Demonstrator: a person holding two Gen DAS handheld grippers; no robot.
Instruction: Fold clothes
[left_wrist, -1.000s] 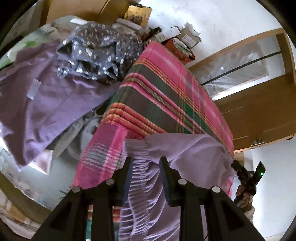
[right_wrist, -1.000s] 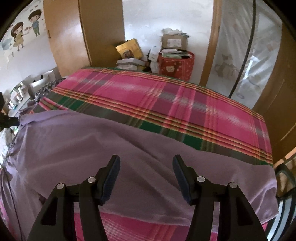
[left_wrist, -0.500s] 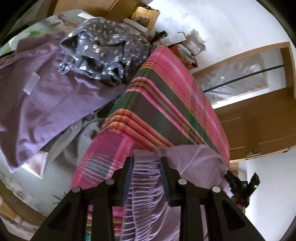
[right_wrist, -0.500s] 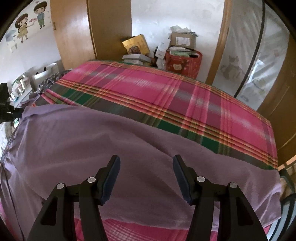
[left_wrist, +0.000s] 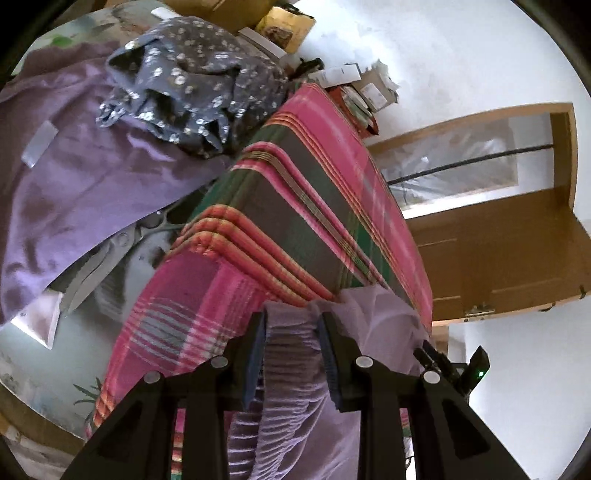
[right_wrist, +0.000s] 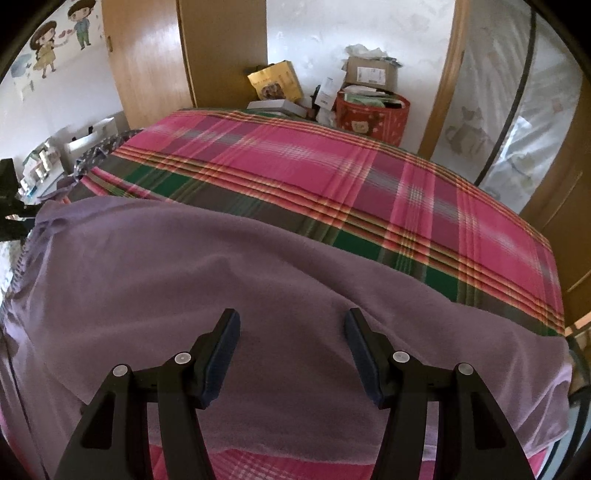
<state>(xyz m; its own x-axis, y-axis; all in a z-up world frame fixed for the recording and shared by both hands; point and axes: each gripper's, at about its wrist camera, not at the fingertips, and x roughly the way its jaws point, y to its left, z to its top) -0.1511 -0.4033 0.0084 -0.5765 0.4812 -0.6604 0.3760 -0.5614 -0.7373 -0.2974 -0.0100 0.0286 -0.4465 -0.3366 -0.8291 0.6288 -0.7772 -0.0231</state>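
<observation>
A purple garment (right_wrist: 184, 266) lies spread over the near part of a table covered in pink and green plaid cloth (right_wrist: 332, 173). Its gathered elastic edge (left_wrist: 376, 317) hangs over the table's corner. My left gripper (left_wrist: 291, 321) is shut on that gathered edge, with cloth bunched between the pads and trailing down. My right gripper (right_wrist: 291, 317) hovers open just above the middle of the garment, with nothing between its fingers. The right gripper's body (left_wrist: 454, 369) shows at the garment's far end in the left wrist view.
A grey floral garment (left_wrist: 192, 81) and another purple cloth (left_wrist: 74, 177) are piled to the left of the plaid table (left_wrist: 314, 206). Behind the table stand boxes and a red basket (right_wrist: 373, 110). A wooden door (left_wrist: 498, 251) and a wardrobe (right_wrist: 147, 62) flank it.
My left gripper has rolled a little while keeping its hold on the gathered edge. My right gripper has sunk slightly toward the garment, still open.
</observation>
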